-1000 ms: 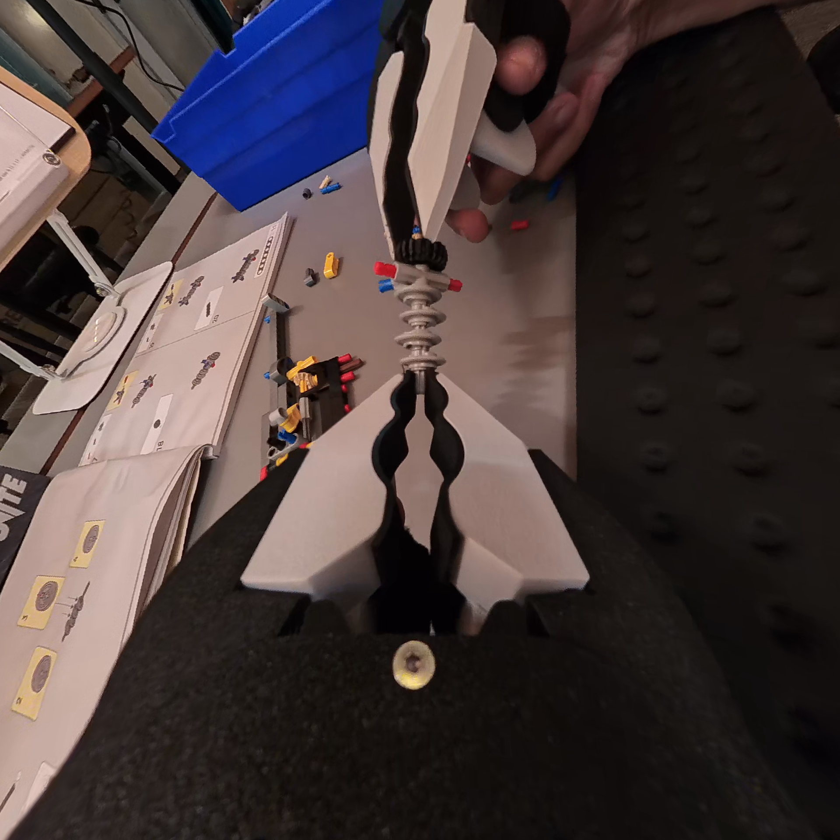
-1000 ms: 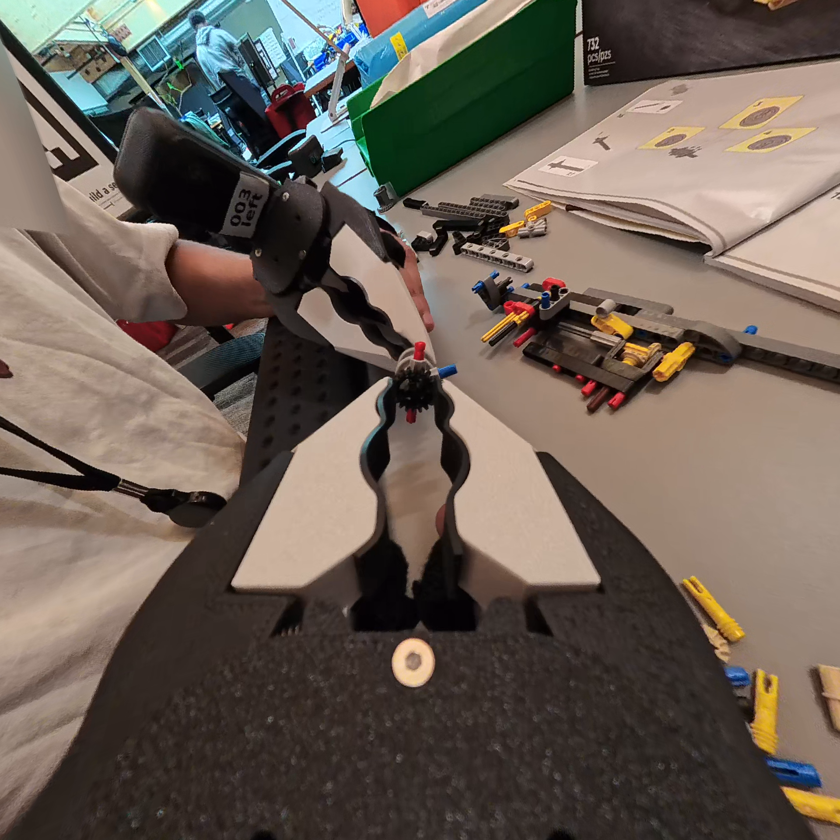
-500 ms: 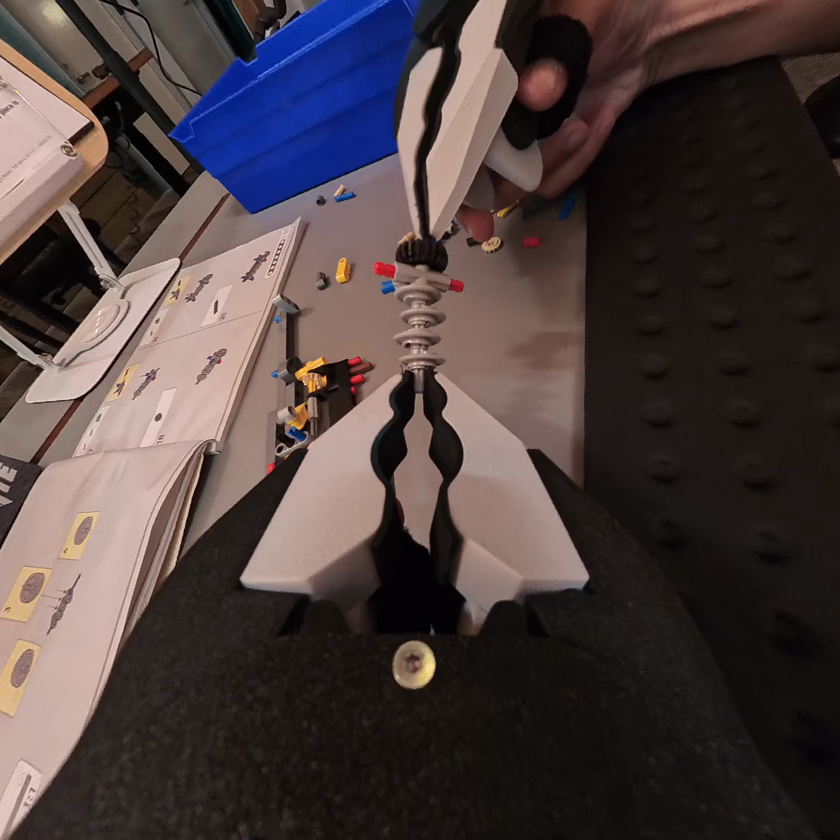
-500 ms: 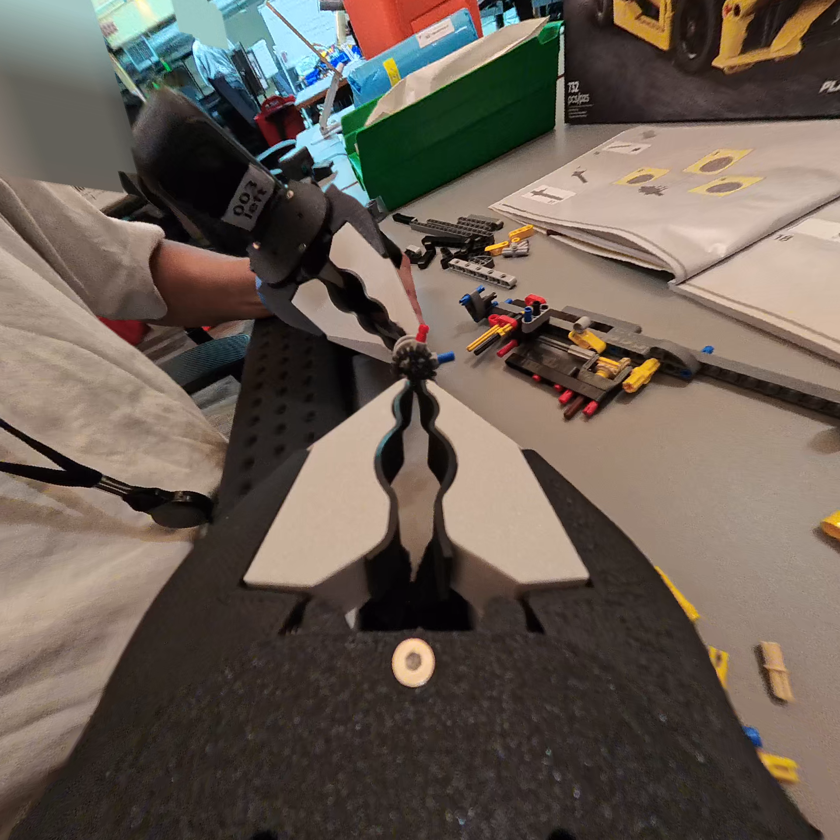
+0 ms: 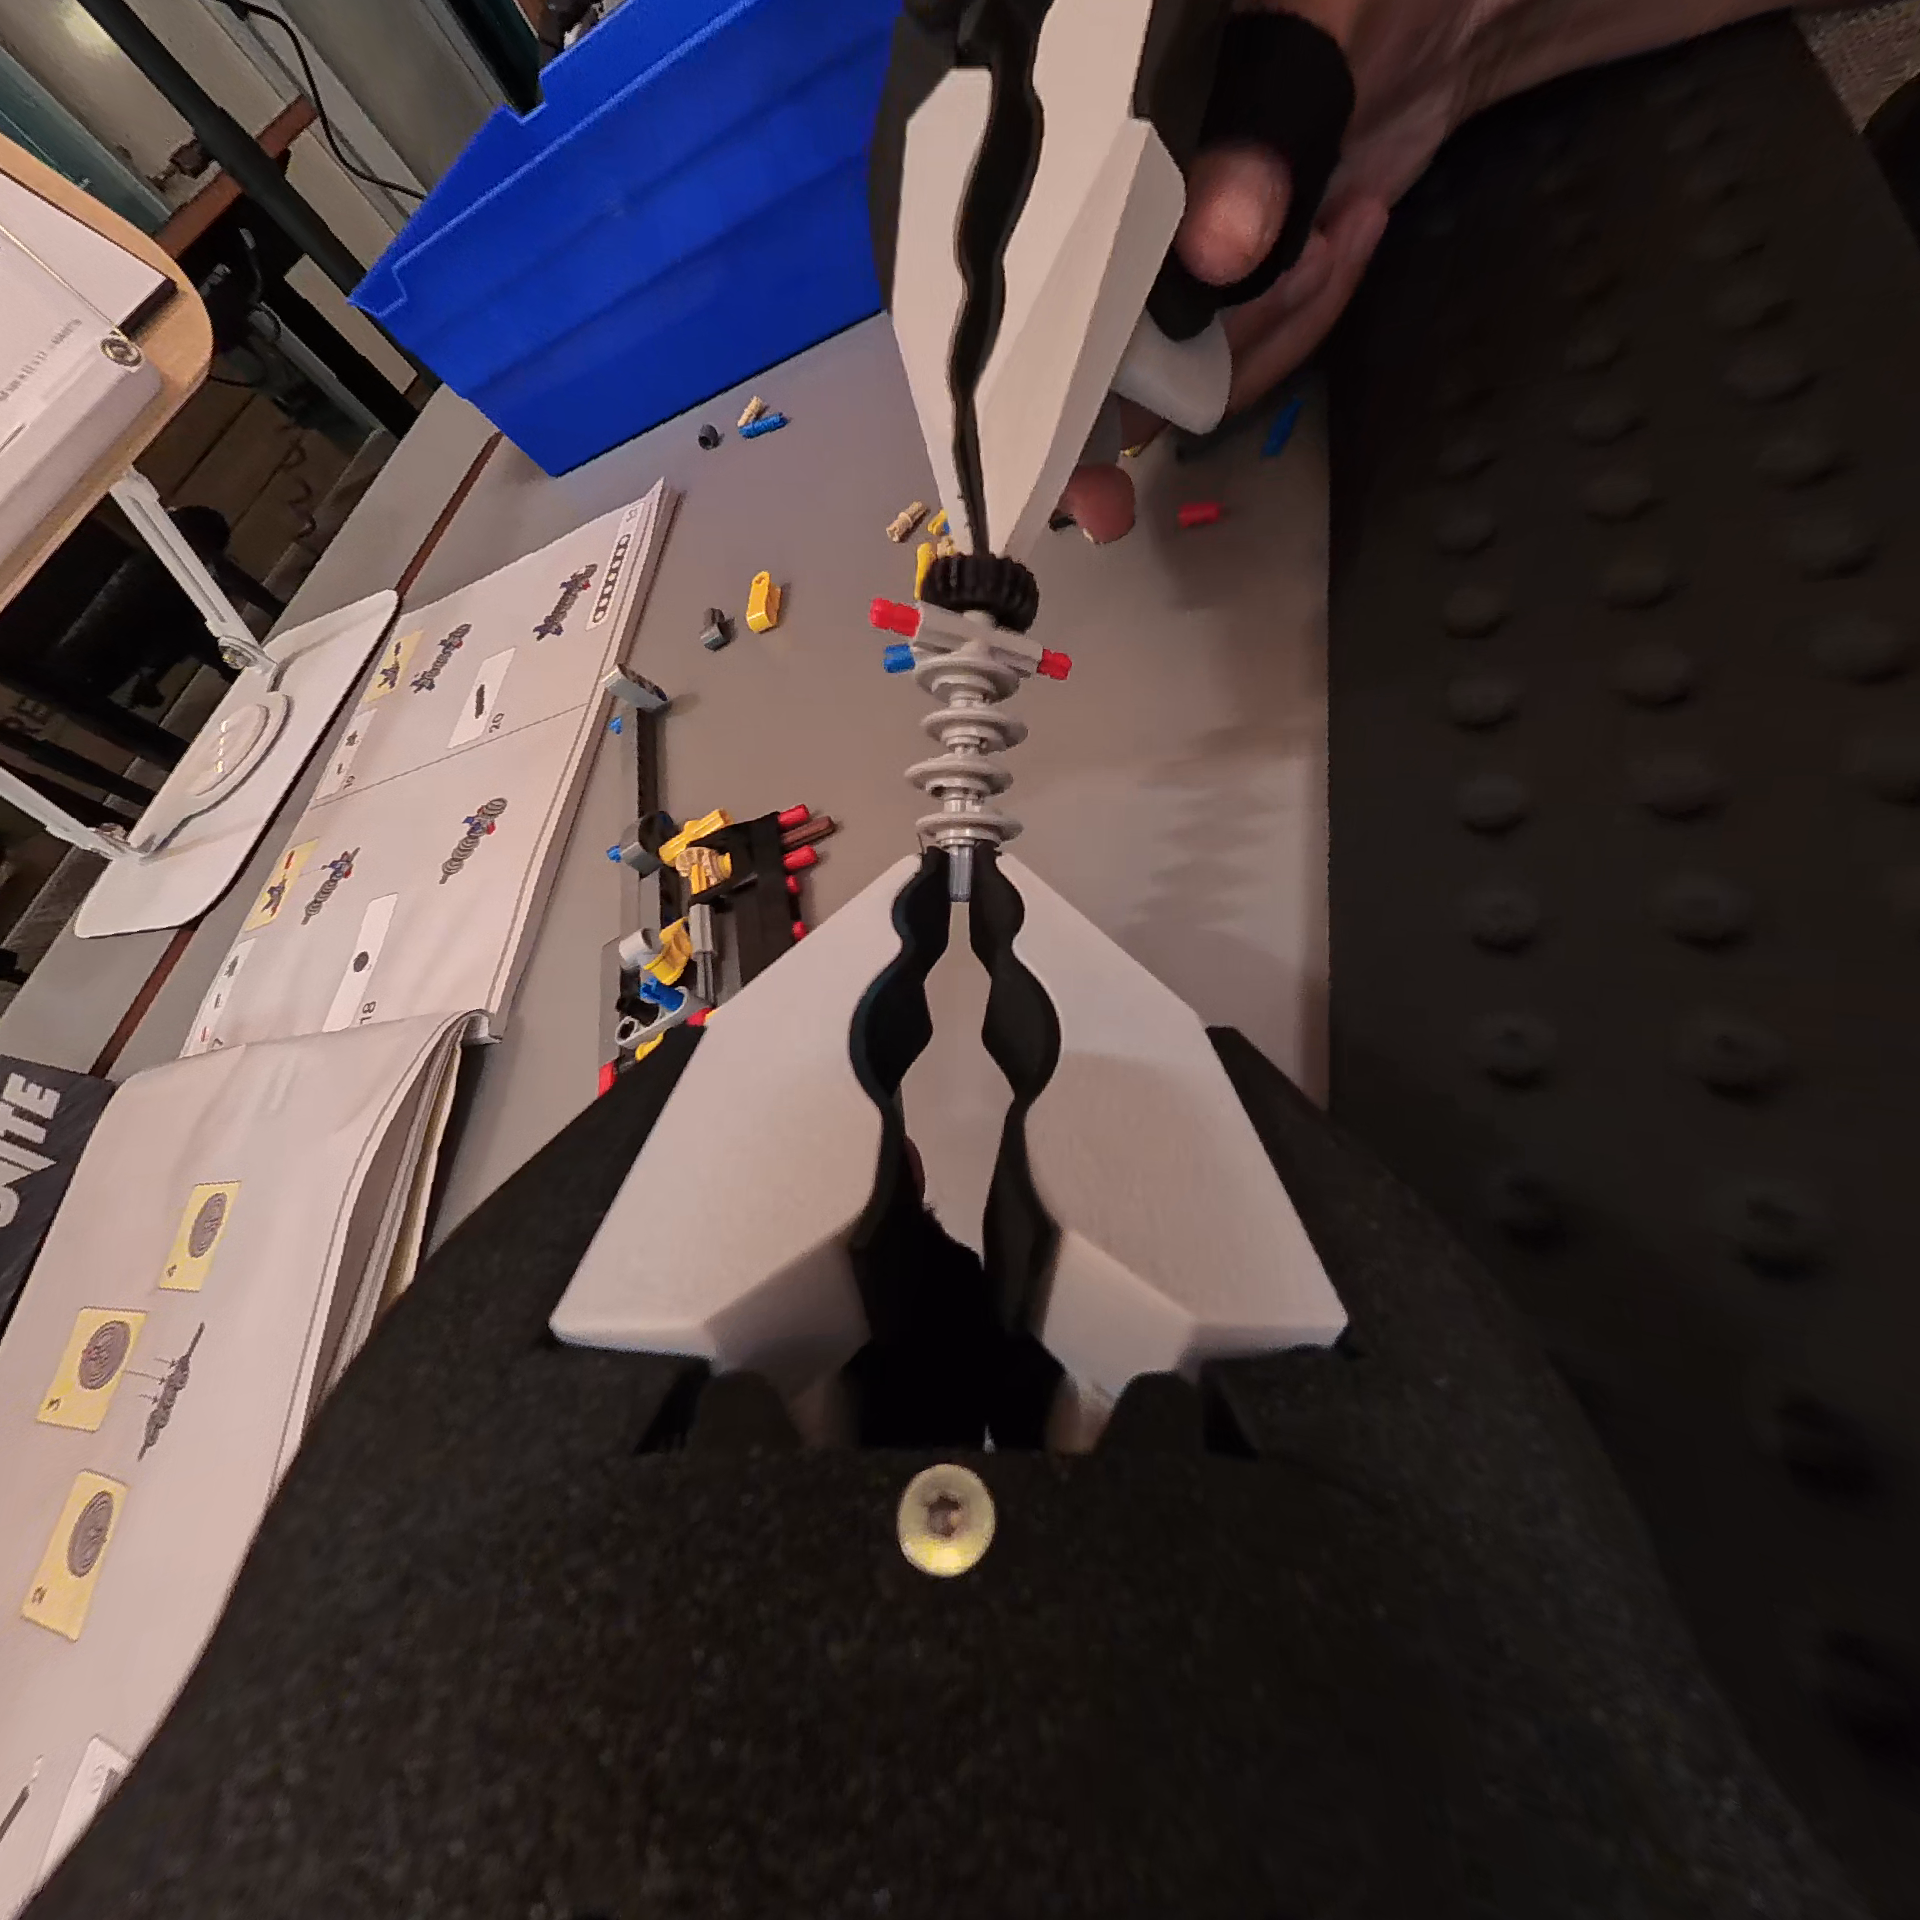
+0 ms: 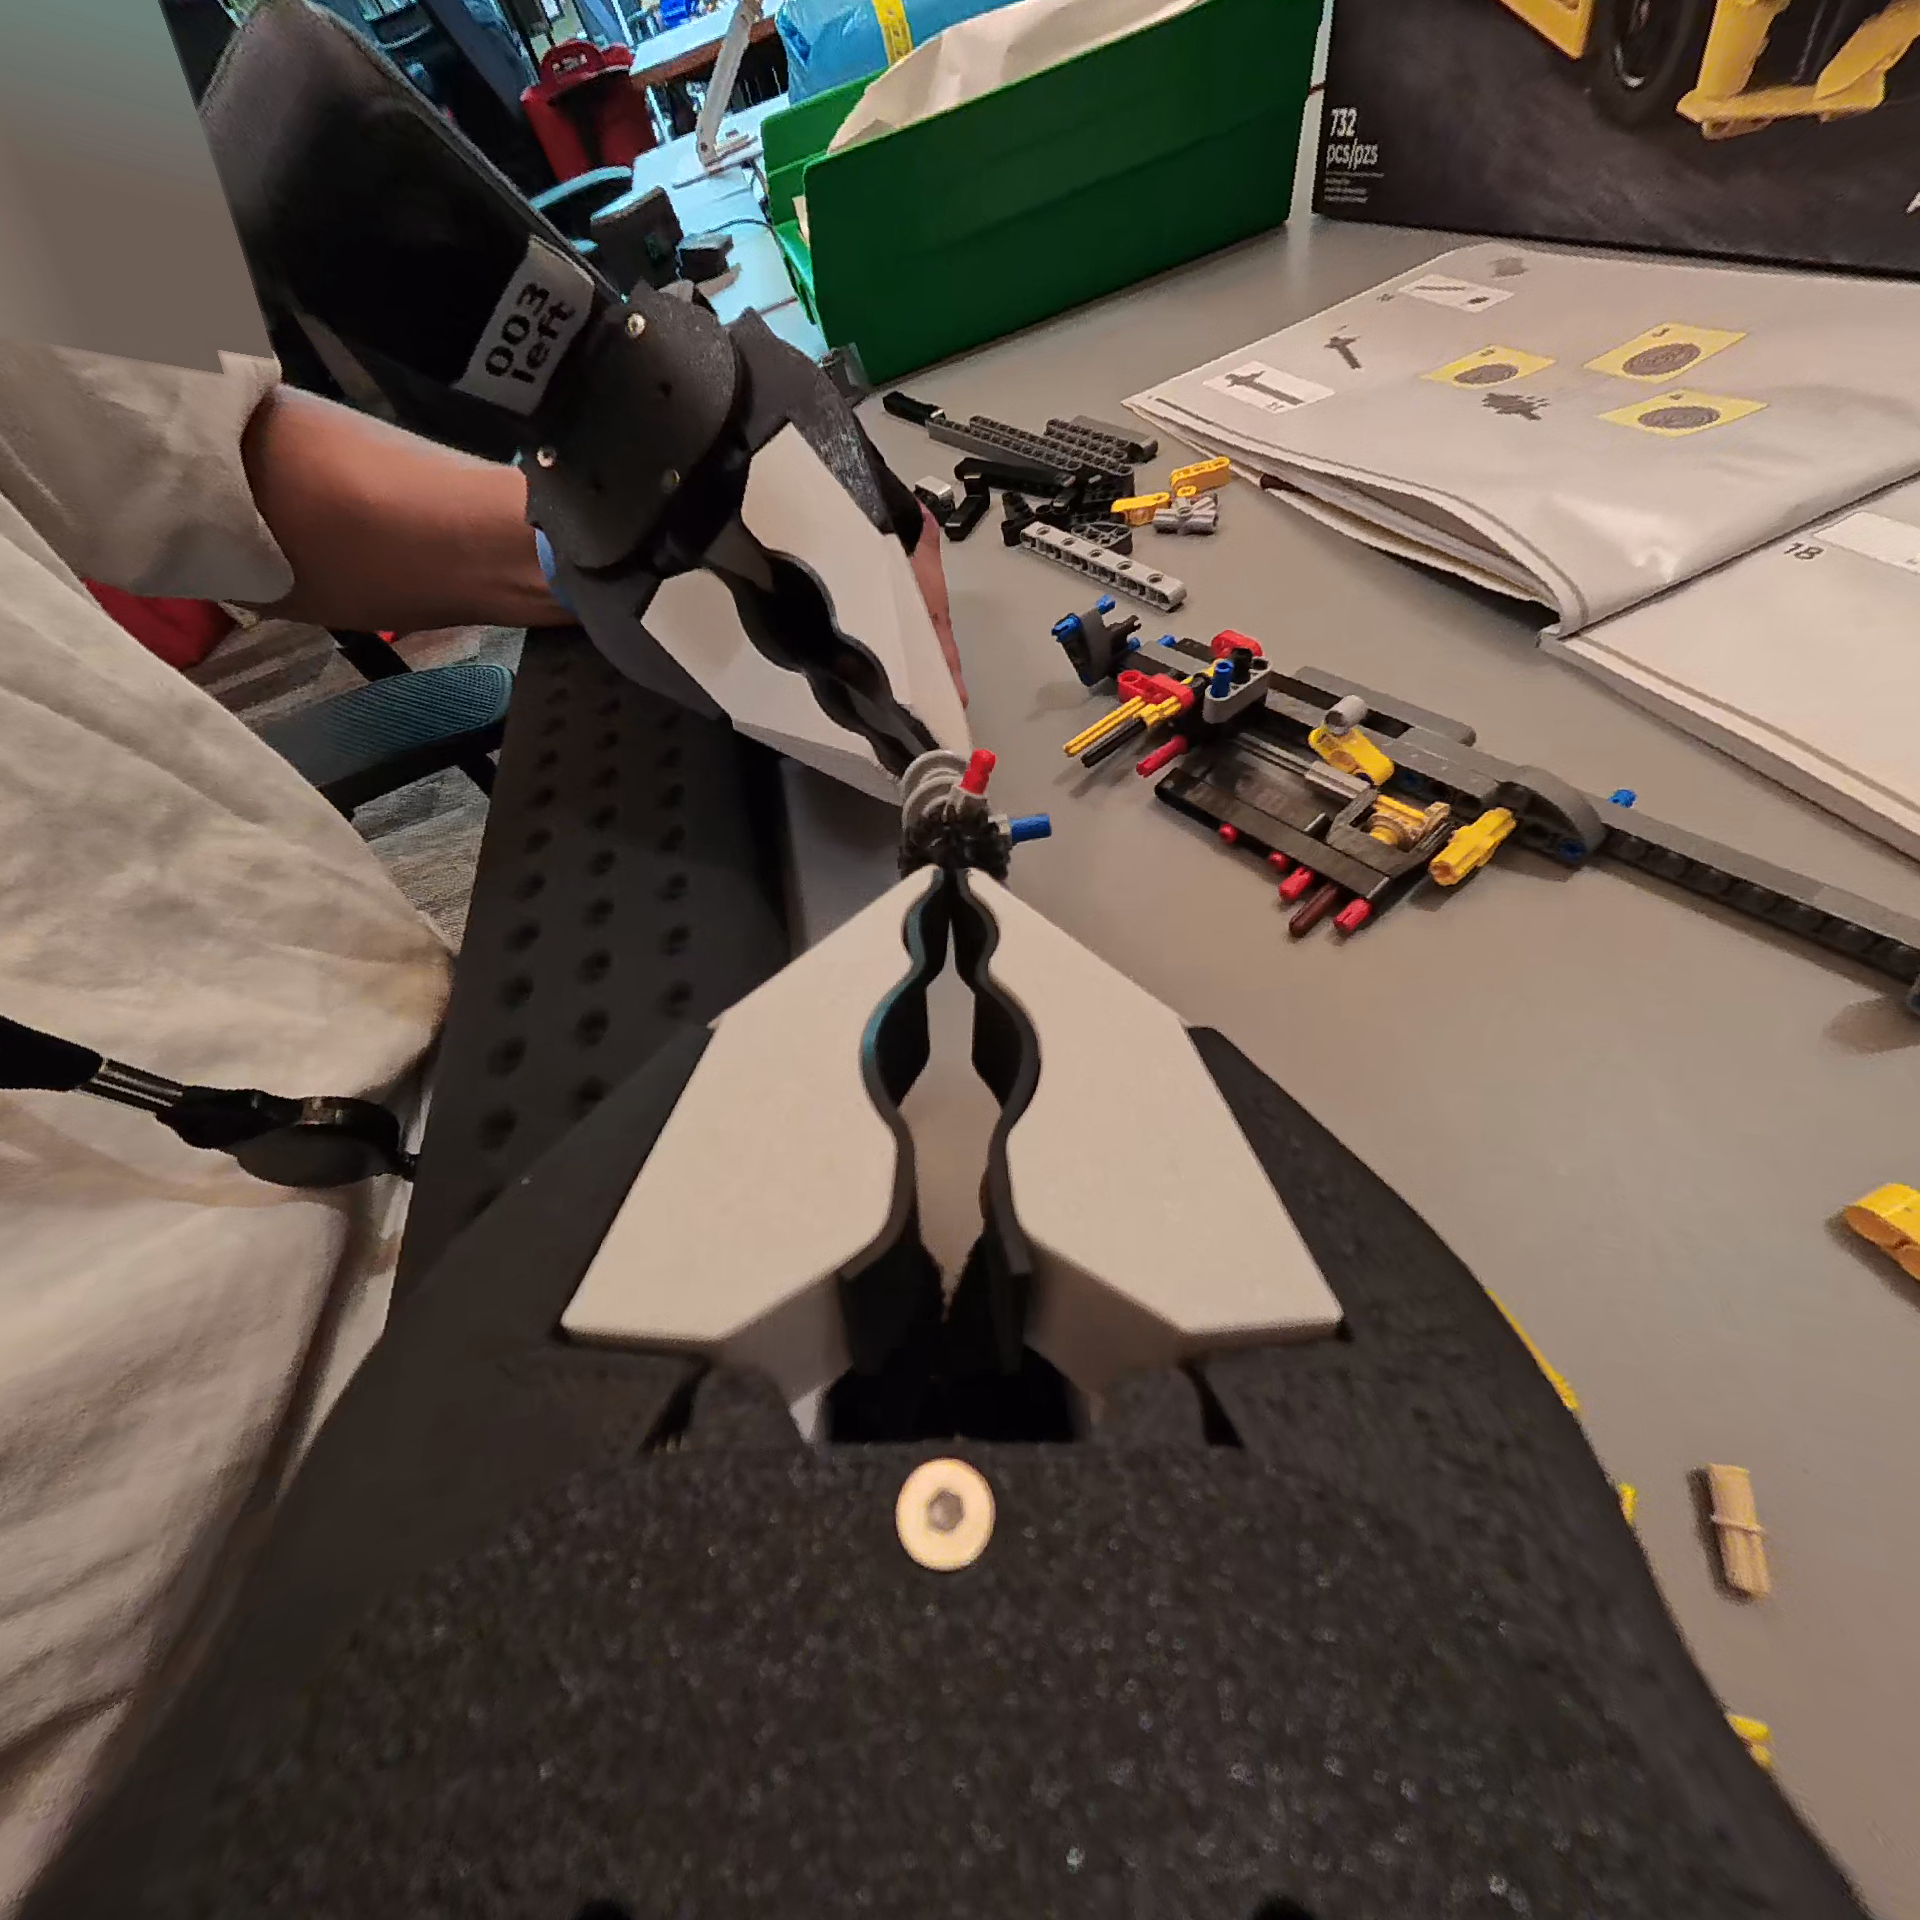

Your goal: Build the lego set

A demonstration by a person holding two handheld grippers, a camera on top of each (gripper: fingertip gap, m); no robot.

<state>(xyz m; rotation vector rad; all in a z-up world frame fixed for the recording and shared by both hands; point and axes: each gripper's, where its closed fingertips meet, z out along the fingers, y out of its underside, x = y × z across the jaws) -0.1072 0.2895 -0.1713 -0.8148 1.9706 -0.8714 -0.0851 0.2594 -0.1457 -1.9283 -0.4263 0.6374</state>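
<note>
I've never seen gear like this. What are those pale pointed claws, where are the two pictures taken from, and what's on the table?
No robot here: a person holds a two-finger gripper in each hand, and each carries a camera looking along its fingers. The left gripper pinches the lower axle end of a small grey ribbed assembly. The right gripper, shut, meets the black gear at the top. On the grey table lie a partly built chassis, loose pieces, an open instruction booklet and green and blue bins.

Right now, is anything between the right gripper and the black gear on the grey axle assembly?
Nothing visible: the right gripper meets the black gear atop the grey disc-stacked axle assembly, held below by the left gripper.
</note>
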